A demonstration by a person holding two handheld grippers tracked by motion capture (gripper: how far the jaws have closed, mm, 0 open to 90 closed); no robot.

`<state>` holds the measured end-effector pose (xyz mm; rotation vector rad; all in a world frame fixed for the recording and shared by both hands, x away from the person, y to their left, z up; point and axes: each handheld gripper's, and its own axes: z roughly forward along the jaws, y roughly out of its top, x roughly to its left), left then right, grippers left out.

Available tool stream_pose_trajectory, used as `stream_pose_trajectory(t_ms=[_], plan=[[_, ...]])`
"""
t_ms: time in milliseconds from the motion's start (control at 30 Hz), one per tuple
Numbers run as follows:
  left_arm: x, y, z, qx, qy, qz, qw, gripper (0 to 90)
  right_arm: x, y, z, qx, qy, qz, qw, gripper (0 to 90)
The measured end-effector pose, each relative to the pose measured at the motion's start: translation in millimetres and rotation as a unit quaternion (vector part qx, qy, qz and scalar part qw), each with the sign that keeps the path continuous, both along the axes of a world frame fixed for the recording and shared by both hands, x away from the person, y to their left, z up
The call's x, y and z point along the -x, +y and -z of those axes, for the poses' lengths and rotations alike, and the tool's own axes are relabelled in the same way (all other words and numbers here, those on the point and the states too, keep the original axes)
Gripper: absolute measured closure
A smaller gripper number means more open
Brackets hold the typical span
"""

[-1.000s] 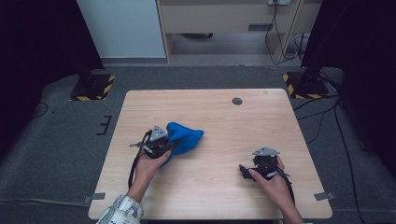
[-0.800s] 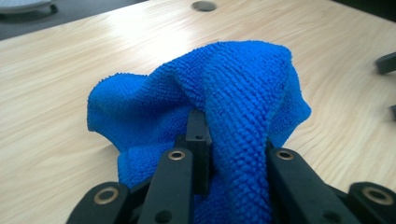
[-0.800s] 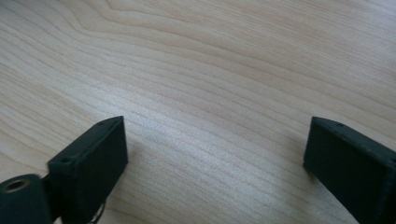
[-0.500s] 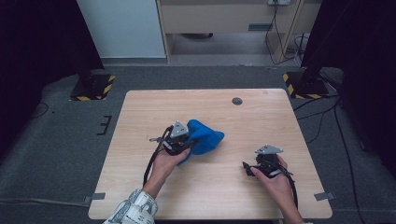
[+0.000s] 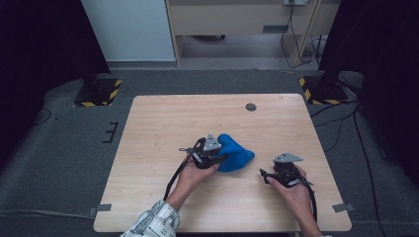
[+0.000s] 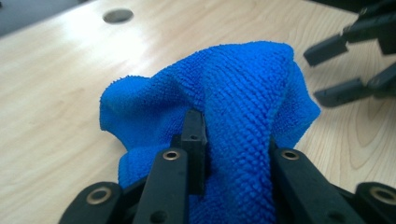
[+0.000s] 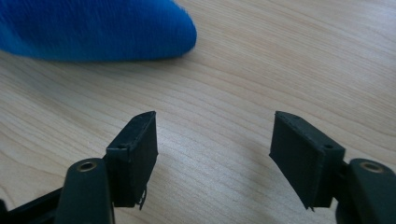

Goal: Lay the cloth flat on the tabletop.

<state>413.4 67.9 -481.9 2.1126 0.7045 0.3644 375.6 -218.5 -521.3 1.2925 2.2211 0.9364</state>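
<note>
Looking down from the high view, the blue cloth [image 5: 234,154] sits bunched near the middle of the desk [image 5: 163,123], well short of the round hole [image 5: 251,106] at the far edge. The left gripper [image 5: 217,157] is buried in the cloth's near-left side, holding it in a heap rather than flat, likely so a loose edge is offered. Just right of the cloth, apart from it, the right gripper [image 5: 263,174] hovers low with its tips aimed at the cloth.

Over to the left gripper view: the gripper [image 6: 233,140] is pinching a thick fold of cloth [image 6: 243,88], fabric rising between the jaws into a ridge. Beyond the cloth's right edge, the other gripper's two tips stand parted, waiting.

Now the right gripper view: the gripper [image 7: 212,140] is spread wide over bare desk, nothing between the jaws. The cloth [image 7: 93,28] lies blurred ahead, up and left, close but untouched. My read: it is lined up to take the near corner.
</note>
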Motion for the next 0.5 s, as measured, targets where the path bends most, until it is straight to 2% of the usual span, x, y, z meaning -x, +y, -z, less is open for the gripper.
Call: stream_pose_trajectory(t_ms=[67, 100, 133, 167, 200, 233, 300, 333, 367, 433, 500], plan=[[0.1, -1.2, 7.8, -0.006, 0.006, 0.0, 1.0, 68.1, 0.4, -0.7, -0.8, 0.0, -0.003, -0.002, 1.0, 36.4], [0.6, -1.1, 11.5, -0.007, 0.009, -0.002, 0.9999, 61.2, 1.1, -0.5, -1.9, -0.002, -0.004, -0.003, 1.0, 38.7], [1.6, -1.1, 14.9, -0.009, 0.01, -0.004, 0.9999, 61.2, 1.1, -0.5, -1.9, -0.002, -0.004, -0.003, 1.0, 38.7], [2.6, -1.0, 17.9, -0.014, 0.011, -0.003, 0.9998, 47.2, 1.3, 0.4, -2.1, -0.002, -0.004, -0.007, 1.0, 42.9], [4.0, -0.6, 20.0, -0.018, 0.011, -0.003, 0.9998, 47.2, 1.3, 0.4, -2.1, -0.002, -0.004, -0.007, 1.0, 42.9], [5.9, 0.6, 20.9, -0.019, 0.01, -0.005, 0.9998, 39.1, 1.8, 1.0, -2.0, -0.004, -0.002, -0.008, 1.0, 44.9], [10.6, 5.4, 19.2, -0.011, 0.003, -0.008, 0.9999, 29.0, 2.9, 1.8, -2.9, -0.006, 0.002, -0.012, 0.9999, 47.6], [12.6, 8.1, 17.6, -0.004, 0.001, -0.01, 0.9999, 20.6, 3.8, 2.3, -4.7, -0.006, -0.003, -0.018, 0.9998, 49.7], [14.2, 10.8, 15.8, 0.003, 0.002, -0.01, 0.9999, 20.6, 3.8, 2.3, -4.7, -0.006, -0.003, -0.018, 0.9998, 49.7], [18.7, 16.6, 12.4, 0.015, 0.001, -0.016, 0.9998, 14.1, 5.0, 3.4, -8.0, -0.012, -0.008, -0.021, 0.9997, 52.6], [24.0, 23.6, 10.1, 0.018, -0.002, -0.021, 0.9996, 11.9, 5.3, 4.5, -13.4, -0.027, -0.017, -0.023, 0.9992, 55.3]])
